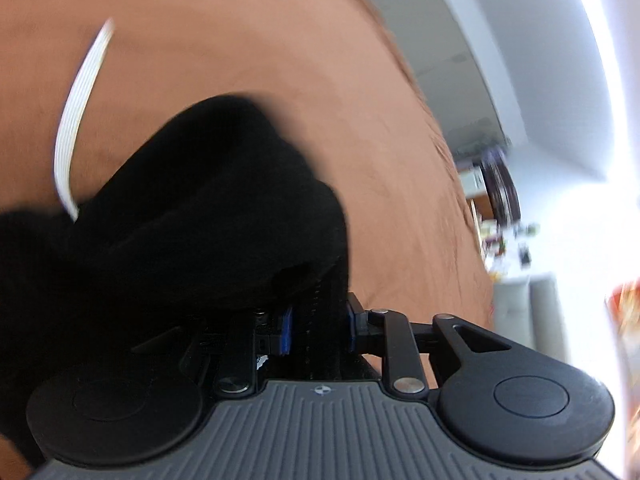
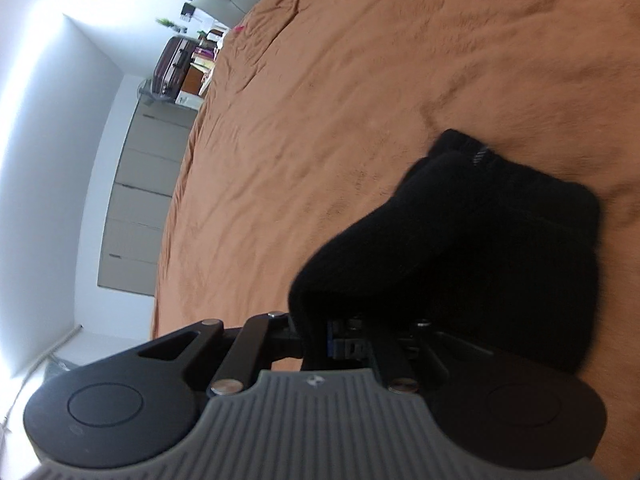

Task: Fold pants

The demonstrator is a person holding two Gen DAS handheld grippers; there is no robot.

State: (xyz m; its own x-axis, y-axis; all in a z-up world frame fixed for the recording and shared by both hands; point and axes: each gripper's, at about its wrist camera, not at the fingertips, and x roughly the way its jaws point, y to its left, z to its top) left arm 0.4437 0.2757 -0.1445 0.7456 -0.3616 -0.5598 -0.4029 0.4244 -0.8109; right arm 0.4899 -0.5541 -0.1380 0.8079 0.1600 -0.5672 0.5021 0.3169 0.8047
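The black pants [image 1: 192,216] lie bunched on a brown bed cover [image 1: 248,48]. My left gripper [image 1: 318,320] is shut on a fold of the pants, and the cloth drapes over its fingers and hides the tips. A white striped band [image 1: 78,116] of the pants curves up at the left. In the right wrist view the black pants [image 2: 472,240] hang from my right gripper [image 2: 340,340], which is shut on their edge. Their far end with a grey label [image 2: 482,156] rests on the bed cover [image 2: 320,120].
The bed edge [image 2: 180,184] runs along the left of the right wrist view, with grey drawers [image 2: 140,184], a dark suitcase [image 2: 172,64] and a white wall beyond. In the left wrist view a cluttered shelf [image 1: 500,208] stands past the bed's right edge.
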